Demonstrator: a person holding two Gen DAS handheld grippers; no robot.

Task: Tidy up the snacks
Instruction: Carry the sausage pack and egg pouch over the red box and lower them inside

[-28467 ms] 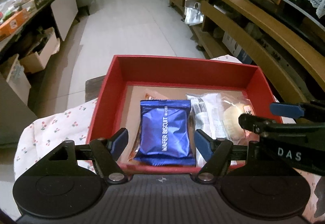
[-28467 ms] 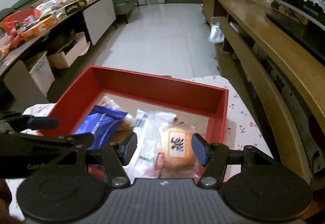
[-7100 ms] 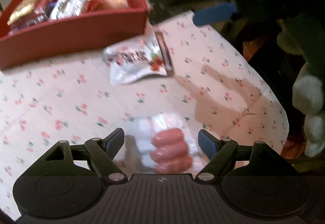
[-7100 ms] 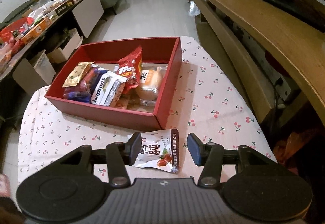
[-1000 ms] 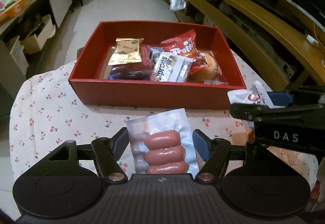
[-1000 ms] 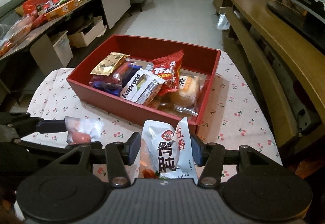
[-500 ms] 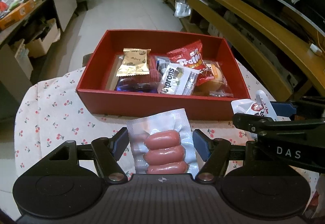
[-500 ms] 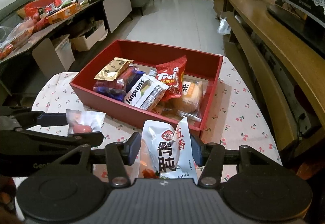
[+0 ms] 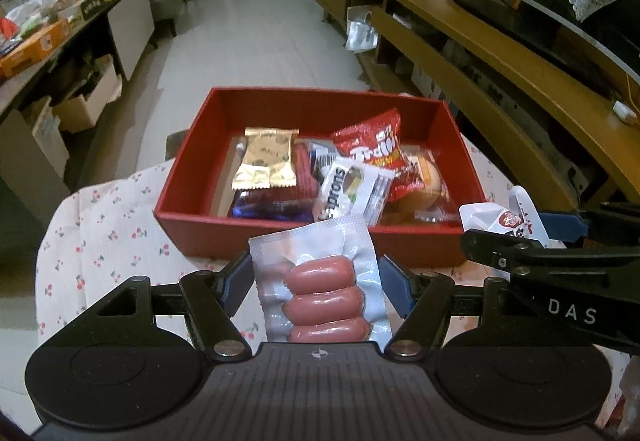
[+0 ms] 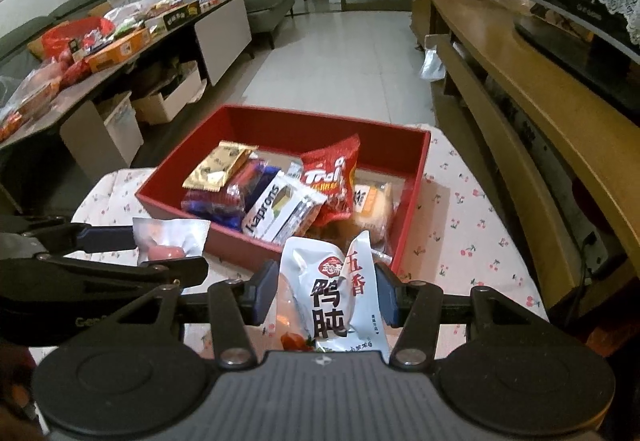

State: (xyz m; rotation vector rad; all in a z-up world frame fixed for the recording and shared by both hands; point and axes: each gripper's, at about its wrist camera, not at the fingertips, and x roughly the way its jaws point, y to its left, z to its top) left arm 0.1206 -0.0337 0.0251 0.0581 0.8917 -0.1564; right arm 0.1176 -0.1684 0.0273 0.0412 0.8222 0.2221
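Both claws are carrying something right now: the left gripper (image 9: 316, 283) is pinching a sausage pack (image 9: 320, 281), the right gripper (image 10: 326, 291) is squeezing a white snack pouch (image 10: 332, 289). Just ahead of both, the red box (image 10: 412, 193) is sitting half full.

A clear vacuum pack of three pink sausages (image 9: 320, 289) stands clamped between the left gripper (image 9: 316, 281) pads. A crumpled white pouch (image 10: 332, 293) with red and black print sits pinched in the right gripper (image 10: 326, 293). Just ahead of both, the open red box (image 9: 400, 241) holds gold, blue, white and red packets.
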